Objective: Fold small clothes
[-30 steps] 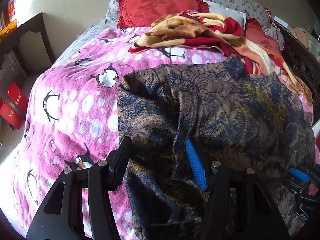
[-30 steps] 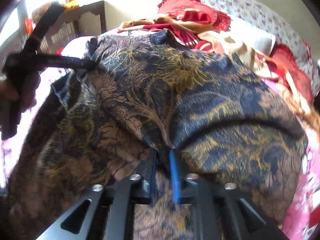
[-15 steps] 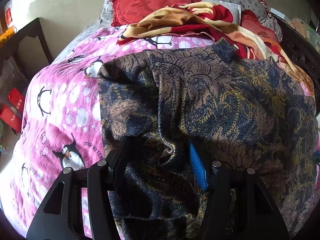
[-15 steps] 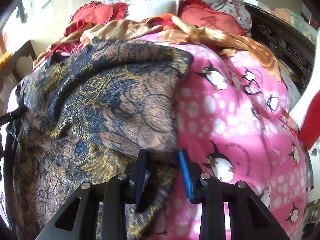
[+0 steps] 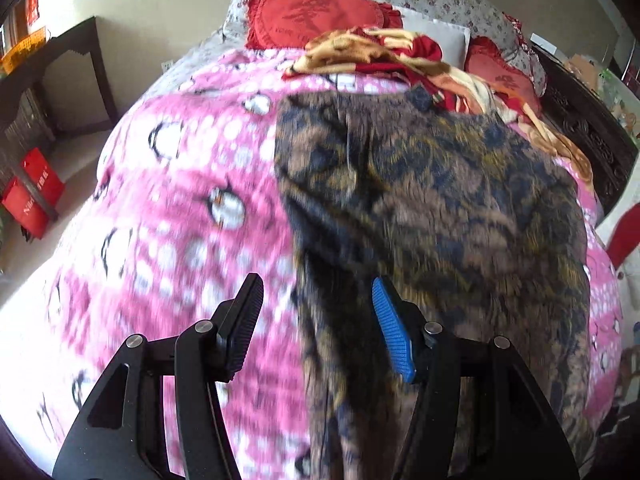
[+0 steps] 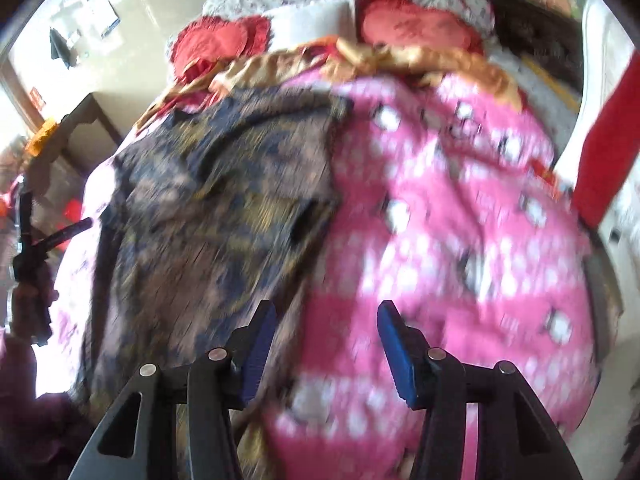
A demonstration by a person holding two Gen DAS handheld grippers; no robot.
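Observation:
A brown and navy patterned garment [image 5: 440, 200] lies spread on the pink penguin blanket [image 5: 180, 200]. My left gripper [image 5: 320, 320] hovers over the garment's left edge. Its jaws are wide apart, with loose cloth under the gap and neither pad pressing it. In the right wrist view the same garment [image 6: 224, 200] fills the left half. My right gripper [image 6: 326, 332] is at its right edge with jaws opening. Its left finger [image 6: 260, 336] is beside the cloth, and mostly pink blanket [image 6: 460, 240] shows between the pads. Both views are blurred by motion.
Red heart cushions [image 5: 312, 12] and a crumpled yellow and red blanket [image 5: 380, 52] lie at the head of the bed. A dark wooden table [image 5: 60, 52] and red bags [image 5: 34, 192] stand on the left. A carved dark bed frame [image 5: 580, 120] runs along the right.
The right gripper let go of the garment fold, opened, and swung right to the garment's edge over the pink blanket. The left gripper slid left to the garment's left edge.

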